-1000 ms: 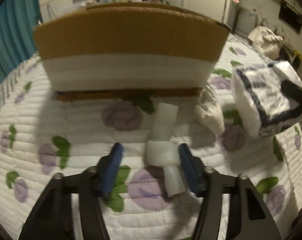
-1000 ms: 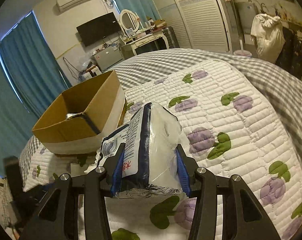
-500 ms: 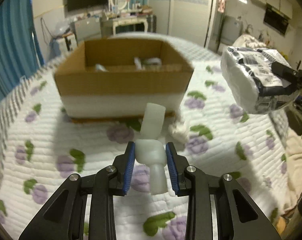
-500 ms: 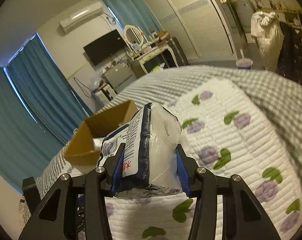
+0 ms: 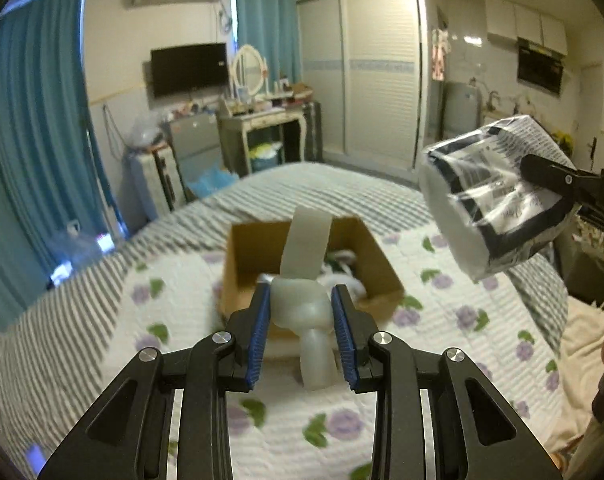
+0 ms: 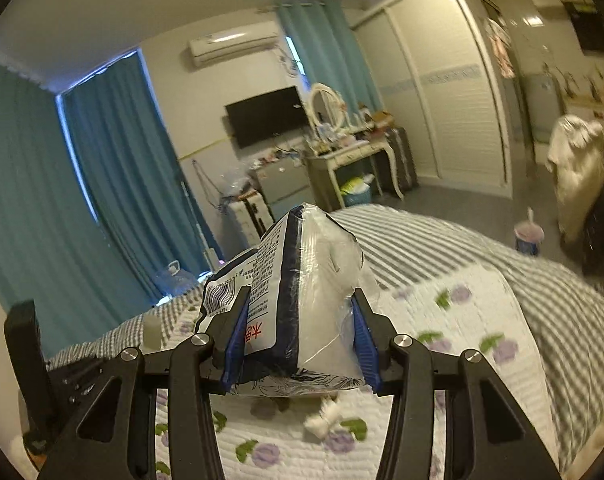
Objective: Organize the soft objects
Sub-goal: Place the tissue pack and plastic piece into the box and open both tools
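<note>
My left gripper (image 5: 301,322) is shut on a knotted white soft strip (image 5: 304,304) and holds it high above the bed, in line with the open cardboard box (image 5: 245,256), which holds several white soft items. My right gripper (image 6: 297,340) is shut on a white tissue pack with dark blue print (image 6: 302,288), also high above the bed. The pack also shows at the right of the left wrist view (image 5: 498,196). A small knotted white cloth (image 6: 324,416) lies on the floral quilt (image 6: 454,340) below the right gripper.
The bed has a grey striped cover (image 5: 302,188) beyond the quilt. Behind it stand a dressing table with an oval mirror (image 5: 257,116), a wall TV (image 5: 187,68), teal curtains (image 5: 33,140) and a white wardrobe (image 5: 382,76). A small tub (image 6: 528,238) sits on the floor.
Both grippers have risen well above the bed with their loads. The left gripper closed on the knotted strip and lifted it off the quilt; the box now looks smaller and farther below.
</note>
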